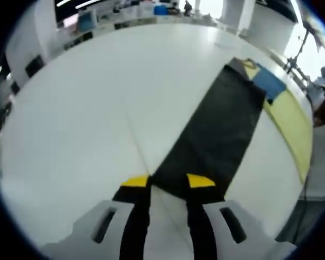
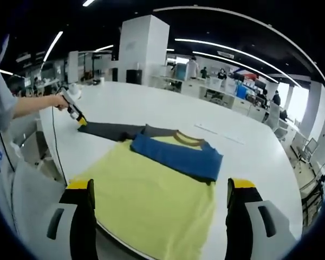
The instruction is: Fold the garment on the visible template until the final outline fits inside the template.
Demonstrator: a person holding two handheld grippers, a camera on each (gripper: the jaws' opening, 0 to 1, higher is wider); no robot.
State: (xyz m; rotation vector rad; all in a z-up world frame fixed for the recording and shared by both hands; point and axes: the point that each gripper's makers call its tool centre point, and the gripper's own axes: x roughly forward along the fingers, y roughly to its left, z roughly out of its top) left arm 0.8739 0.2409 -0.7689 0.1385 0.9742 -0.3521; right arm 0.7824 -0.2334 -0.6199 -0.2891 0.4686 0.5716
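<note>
Jaws of the left gripper (image 1: 168, 182) sit narrow at the dark sleeve's (image 1: 216, 135) tip, the right gripper (image 2: 159, 189) wide, so the sleeve could slip mid-fold.

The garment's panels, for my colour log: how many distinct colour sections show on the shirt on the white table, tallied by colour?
Yellow body panel: 1
Blue sleeve folded across the chest: 1
Dark grey sleeve stretched out flat, its end at the left gripper: 1
Brown neck trim: 1
Total: 4
</note>
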